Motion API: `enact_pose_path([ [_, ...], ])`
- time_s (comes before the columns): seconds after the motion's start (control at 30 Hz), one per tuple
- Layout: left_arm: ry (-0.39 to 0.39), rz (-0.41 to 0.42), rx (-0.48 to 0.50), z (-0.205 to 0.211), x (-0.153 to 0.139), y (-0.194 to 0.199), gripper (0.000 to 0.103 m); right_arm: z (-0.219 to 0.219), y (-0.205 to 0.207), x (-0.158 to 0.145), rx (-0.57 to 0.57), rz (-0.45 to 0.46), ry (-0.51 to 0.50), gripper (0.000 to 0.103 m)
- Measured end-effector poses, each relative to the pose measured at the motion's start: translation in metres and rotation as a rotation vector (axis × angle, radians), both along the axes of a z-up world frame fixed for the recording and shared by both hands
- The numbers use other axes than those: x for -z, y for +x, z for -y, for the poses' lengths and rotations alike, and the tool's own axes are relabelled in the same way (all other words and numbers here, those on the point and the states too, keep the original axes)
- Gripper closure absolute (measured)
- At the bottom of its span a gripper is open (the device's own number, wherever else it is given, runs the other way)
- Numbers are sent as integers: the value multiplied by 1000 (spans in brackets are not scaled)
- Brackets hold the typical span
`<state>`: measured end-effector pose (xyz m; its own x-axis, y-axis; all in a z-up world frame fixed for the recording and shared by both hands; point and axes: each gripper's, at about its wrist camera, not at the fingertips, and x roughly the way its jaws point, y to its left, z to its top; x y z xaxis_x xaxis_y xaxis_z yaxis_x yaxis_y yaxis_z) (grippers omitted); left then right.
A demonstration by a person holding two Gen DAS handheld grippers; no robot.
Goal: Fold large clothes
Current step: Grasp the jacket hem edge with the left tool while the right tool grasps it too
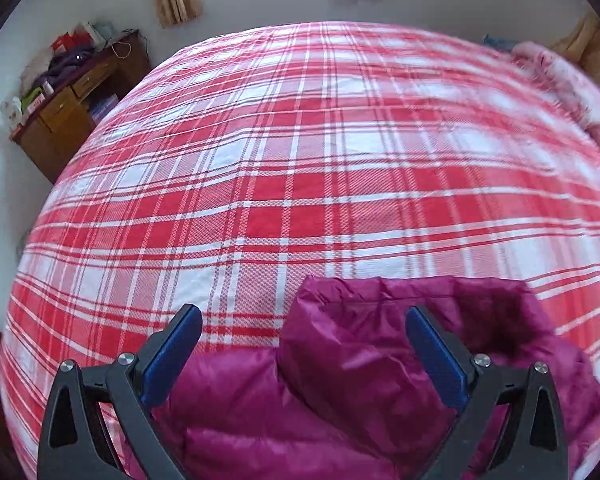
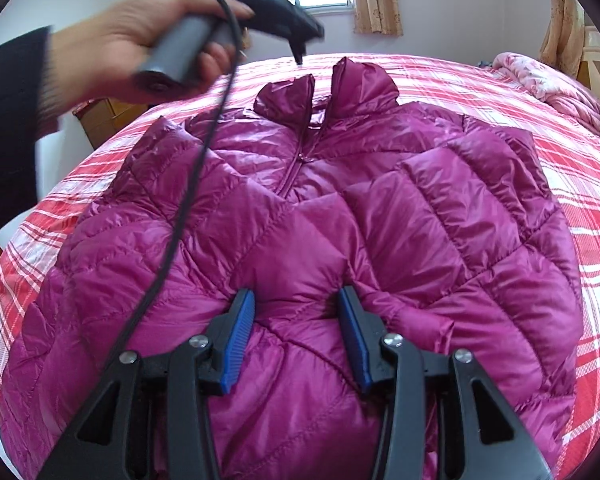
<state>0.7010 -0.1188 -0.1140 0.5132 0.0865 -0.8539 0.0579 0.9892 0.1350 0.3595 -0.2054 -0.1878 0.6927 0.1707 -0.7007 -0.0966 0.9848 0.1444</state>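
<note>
One magenta jacket (image 2: 300,208) on plaid bed (image 2: 580,208), right fingers (image 2: 298,300) pinching its fabric, left fingers (image 1: 304,320) apart

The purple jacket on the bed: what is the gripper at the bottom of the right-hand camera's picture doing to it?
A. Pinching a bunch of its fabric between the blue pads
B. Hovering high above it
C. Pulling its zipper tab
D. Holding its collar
A: in the right wrist view the right gripper has a puffed fold of the purple jacket squeezed between its blue pads.
</note>
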Motion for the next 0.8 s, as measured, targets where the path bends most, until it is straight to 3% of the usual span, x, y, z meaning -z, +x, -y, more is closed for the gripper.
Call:
enact_pose_path([
  [0.03, 55, -8, 9, 4, 8, 2, 1, 1, -1, 0, -1, 1, 5, 56],
  [0.1, 81, -4, 37, 4, 16, -2, 2, 1, -1, 0, -2, 2, 11, 56],
  [0.17, 85, 1, 79, 4, 19, -13, 25, 0, 0, 0, -3, 3, 12, 56],
  [0.23, 31, -30, 121, 3, 19, -18, 75, 0, -1, 0, -3, 5, 12, 56],
  [0.33, 37, -14, 164, 3, 13, -35, 91, 1, -2, 0, -3, 7, 12, 56],
  [0.57, -21, 108, 235, -19, -14, -99, 95, 2, -3, -1, -5, 14, 29, 55],
  [0.73, -89, 130, 236, -45, -3, -125, 96, 23, -2, -9, -36, 11, 196, 46],
  [0.8, -104, 125, 244, -52, 6, -127, 96, 33, 2, -21, -20, 11, 219, 42],
])
